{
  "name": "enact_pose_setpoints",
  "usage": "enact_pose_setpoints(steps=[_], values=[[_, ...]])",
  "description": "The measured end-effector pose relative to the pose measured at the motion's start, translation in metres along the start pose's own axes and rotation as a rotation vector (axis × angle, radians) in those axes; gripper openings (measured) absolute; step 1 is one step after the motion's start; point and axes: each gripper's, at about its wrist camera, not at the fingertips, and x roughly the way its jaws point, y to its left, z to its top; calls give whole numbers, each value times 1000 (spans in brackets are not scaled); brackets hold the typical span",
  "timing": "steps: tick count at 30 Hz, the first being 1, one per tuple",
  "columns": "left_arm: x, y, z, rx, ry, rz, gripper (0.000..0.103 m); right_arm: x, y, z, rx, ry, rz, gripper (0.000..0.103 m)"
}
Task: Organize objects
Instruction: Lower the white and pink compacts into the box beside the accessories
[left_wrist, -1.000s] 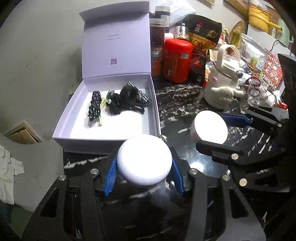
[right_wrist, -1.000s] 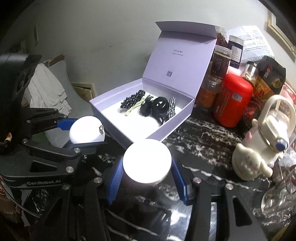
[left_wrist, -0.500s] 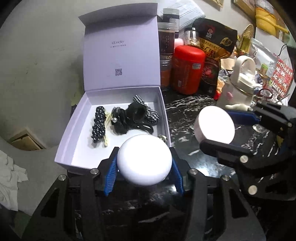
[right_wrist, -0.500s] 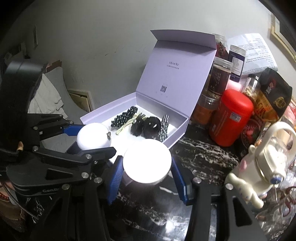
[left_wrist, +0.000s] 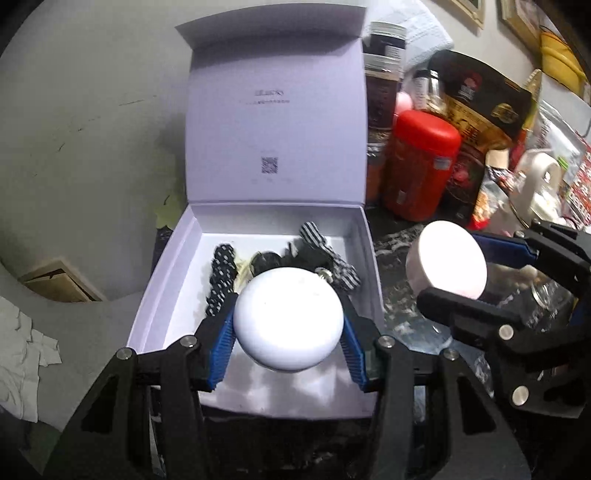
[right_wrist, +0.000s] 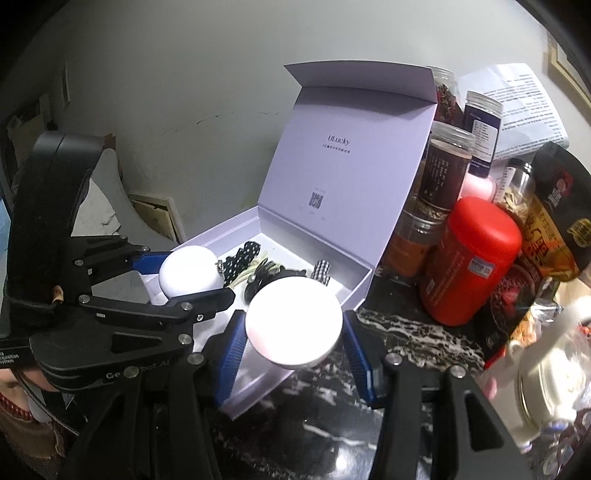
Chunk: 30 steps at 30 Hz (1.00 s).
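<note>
Grippers (left_wrist: 289, 326) (right_wrist: 294, 325) clamp smooth round white jars (left_wrist: 289, 318) (right_wrist: 293, 322).

Light: dim room, dark corners.
Glare: both round white lids (left_wrist: 290, 319) (right_wrist: 293, 325) blown out by overhead light.
Blur: items toward the right edge smear.
Distortion: fisheye bends the open box lid (left_wrist: 275, 122).

Black marble-patterned table (right_wrist: 406, 343); open lilac box (left_wrist: 364, 258) ahead of the grippers, red canister (right_wrist: 469, 258) to its right.
</note>
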Motion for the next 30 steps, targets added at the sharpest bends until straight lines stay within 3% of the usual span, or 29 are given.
enact_pose_setpoints(steps=[16, 30], values=[[33, 33, 20, -23, 28, 64, 50, 54, -4, 30, -4, 19, 59, 52], [59, 40, 10, -13, 109, 33, 49, 84, 3, 20, -47, 88, 109, 53]])
